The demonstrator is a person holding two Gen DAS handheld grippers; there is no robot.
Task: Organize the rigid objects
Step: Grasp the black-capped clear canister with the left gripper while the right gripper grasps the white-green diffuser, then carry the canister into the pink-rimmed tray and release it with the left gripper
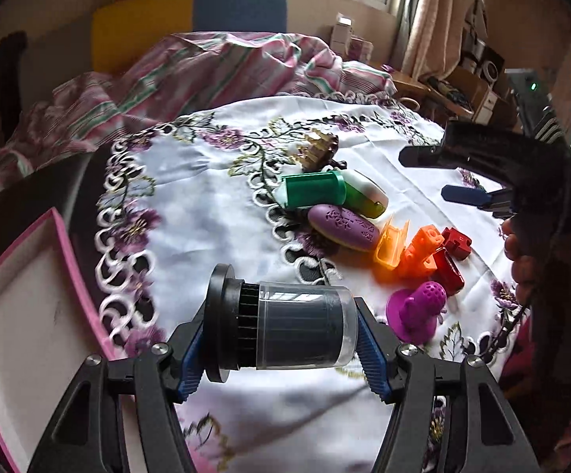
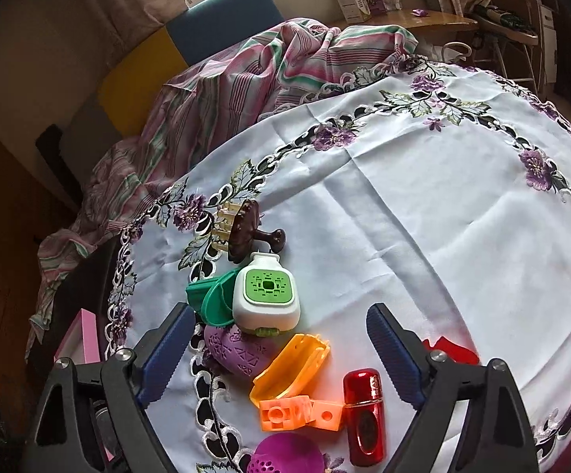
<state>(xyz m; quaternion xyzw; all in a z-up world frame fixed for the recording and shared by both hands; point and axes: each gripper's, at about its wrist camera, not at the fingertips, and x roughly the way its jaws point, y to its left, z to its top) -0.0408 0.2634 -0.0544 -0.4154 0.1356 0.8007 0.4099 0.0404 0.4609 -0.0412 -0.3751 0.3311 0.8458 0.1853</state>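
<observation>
My left gripper is shut on a black cylinder with a clear cap. It lies crosswise, one pad on each end, above the tablecloth near a pink-rimmed box. A cluster lies beyond it: green tube, white-and-green device, purple oval, yellow-orange clip, orange block, red capsule, red piece, magenta perforated piece and brown brush. My right gripper is open above the clip, touching nothing.
A white embroidered tablecloth covers the round table, bare on its right half. A striped pink blanket lies behind it, with blue and yellow chair backs. A hand holds the right gripper at the right edge. Cluttered shelves stand far right.
</observation>
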